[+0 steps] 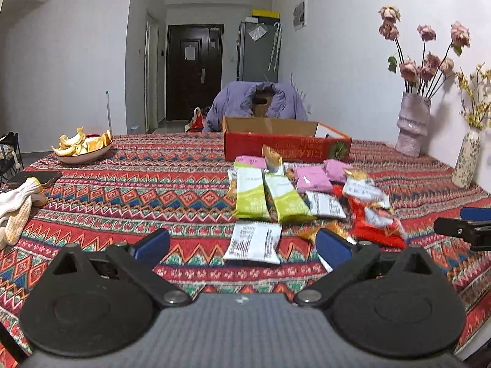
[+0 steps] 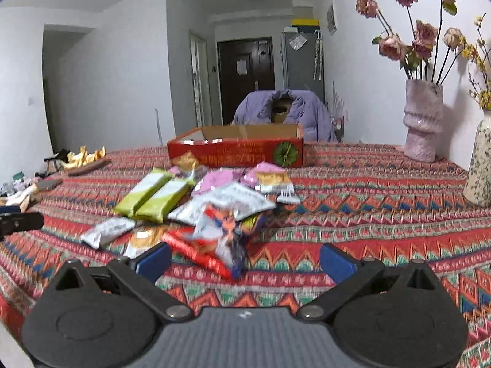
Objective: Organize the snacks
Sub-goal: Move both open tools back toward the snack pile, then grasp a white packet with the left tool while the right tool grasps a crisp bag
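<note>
loose snack packets (image 1: 285,196), green, pink, silver

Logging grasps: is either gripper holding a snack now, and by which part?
Nothing is held: left gripper and right gripper are both open above the tablecloth.

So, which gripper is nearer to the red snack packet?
Right gripper: red packet lies just ahead between its open fingers. Left gripper stands off to the packet's left.

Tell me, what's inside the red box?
The red box is open on top, showing only bare brown cardboard walls. Its floor is hidden behind the front wall, so I cannot tell.
</note>
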Tool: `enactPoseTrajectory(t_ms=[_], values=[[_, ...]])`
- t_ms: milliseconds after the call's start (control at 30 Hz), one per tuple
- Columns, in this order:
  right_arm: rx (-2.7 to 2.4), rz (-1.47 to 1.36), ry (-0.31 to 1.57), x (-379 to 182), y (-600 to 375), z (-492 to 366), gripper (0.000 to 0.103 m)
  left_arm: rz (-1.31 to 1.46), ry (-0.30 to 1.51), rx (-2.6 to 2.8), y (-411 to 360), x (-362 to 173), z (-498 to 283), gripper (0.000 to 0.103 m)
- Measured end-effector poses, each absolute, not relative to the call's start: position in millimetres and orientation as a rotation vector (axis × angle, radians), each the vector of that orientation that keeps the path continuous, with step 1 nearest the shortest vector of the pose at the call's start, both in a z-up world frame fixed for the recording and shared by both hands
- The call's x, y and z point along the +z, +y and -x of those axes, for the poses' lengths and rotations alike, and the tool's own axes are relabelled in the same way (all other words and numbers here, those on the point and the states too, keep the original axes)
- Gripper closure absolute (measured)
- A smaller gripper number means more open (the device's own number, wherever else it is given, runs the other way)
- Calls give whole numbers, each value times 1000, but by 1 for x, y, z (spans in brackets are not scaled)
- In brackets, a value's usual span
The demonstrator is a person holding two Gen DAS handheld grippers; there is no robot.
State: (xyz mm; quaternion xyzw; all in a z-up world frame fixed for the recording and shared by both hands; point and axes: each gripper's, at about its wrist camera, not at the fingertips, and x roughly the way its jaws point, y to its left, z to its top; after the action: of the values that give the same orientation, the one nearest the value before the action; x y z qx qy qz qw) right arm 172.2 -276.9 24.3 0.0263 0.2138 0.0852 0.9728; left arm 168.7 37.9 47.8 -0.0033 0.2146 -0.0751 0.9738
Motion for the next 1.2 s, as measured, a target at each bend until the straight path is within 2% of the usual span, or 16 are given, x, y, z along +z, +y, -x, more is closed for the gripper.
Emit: enactPoseTrajectory(t_ms=[333, 500, 600, 667, 767, 833, 1000, 1033, 1100, 1200], values=[[215, -57, 449, 22, -262, -198, 0, -36, 508, -167, 26, 35, -210, 0], [271, -59, 466, 22, -249, -211, 11, -43, 546, -166, 21, 21, -236, 1], [342, -51, 475, 21, -235, -220, 17, -41, 552, -195, 17, 16, -249, 13], [396, -42, 497, 19, -223, -228, 25, -29, 584, -203, 15, 12, -261, 24], [457, -24, 519, 19, -204, -238, 32, -8, 640, -188, 15, 4, -275, 34], [481, -15, 550, 16, -191, -247, 37, 16, 663, -196, 18, 0, -279, 34], [472, 37, 616, -1, -167, -268, 38, 26, 669, -196, 24, -7, -281, 31], [470, 49, 630, -4, -163, -272, 39, 22, 665, -199, 23, -7, -280, 33], [457, 73, 661, -10, -157, -277, 40, 10, 656, -197, 22, -8, -278, 48], [443, 102, 665, -16, -153, -279, 39, -3, 657, -182, 23, -6, -273, 51]])
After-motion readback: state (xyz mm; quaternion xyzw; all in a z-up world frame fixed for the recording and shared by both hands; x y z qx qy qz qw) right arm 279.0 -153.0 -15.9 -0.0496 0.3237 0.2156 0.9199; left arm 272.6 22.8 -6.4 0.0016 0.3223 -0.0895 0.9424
